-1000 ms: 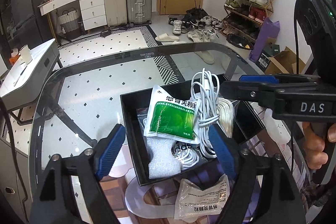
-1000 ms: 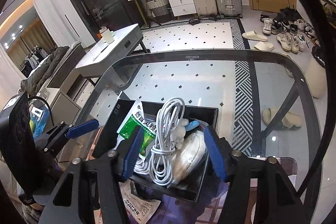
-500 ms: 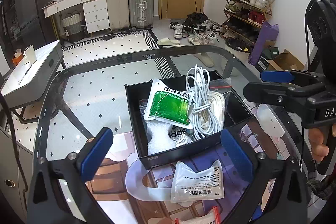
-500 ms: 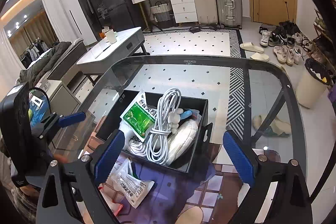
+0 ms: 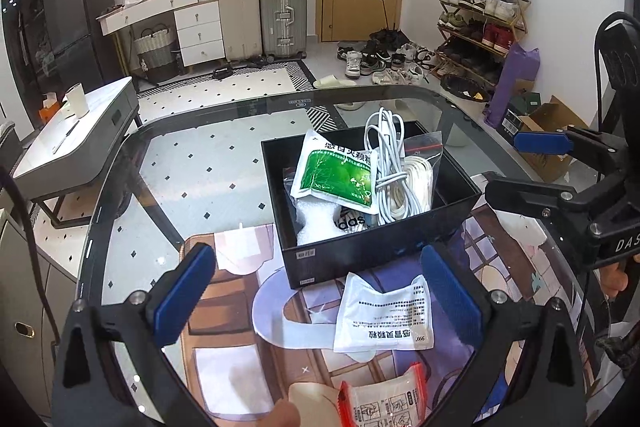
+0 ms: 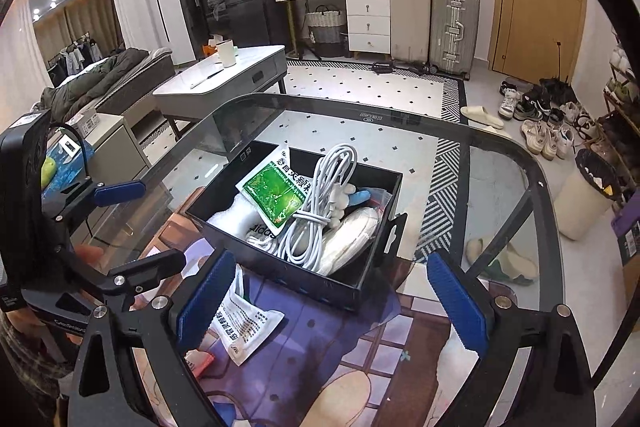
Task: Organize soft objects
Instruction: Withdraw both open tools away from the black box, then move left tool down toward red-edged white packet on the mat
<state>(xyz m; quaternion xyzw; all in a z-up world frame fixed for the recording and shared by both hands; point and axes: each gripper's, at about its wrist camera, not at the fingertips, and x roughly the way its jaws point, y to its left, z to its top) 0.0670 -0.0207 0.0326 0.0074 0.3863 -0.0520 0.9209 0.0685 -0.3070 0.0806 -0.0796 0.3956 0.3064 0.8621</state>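
A black box [image 5: 384,247] [image 6: 304,281] stands on the glass table and holds a green sachet [image 5: 340,175] [image 6: 276,195], a coiled white cable [image 5: 390,167] [image 6: 320,211], white foam [image 5: 316,223] and a bagged white roll [image 6: 352,239]. A white sachet [image 5: 384,315] [image 6: 244,327] lies on the mat in front of the box. A red-edged packet [image 5: 384,403] [image 6: 198,361] lies nearer still. My left gripper [image 5: 316,291] is open and empty above the mat. My right gripper [image 6: 332,301] is open and empty, in front of the box.
A printed mat [image 5: 232,307] [image 6: 360,355] covers the near part of the glass table [image 5: 192,163]. The right gripper shows at the right of the left wrist view [image 5: 560,179]; the left gripper shows at the left of the right wrist view [image 6: 80,227].
Both grippers have pulled back from the box and opened wider. The white sachet and the red-edged packet on the mat have come into view.
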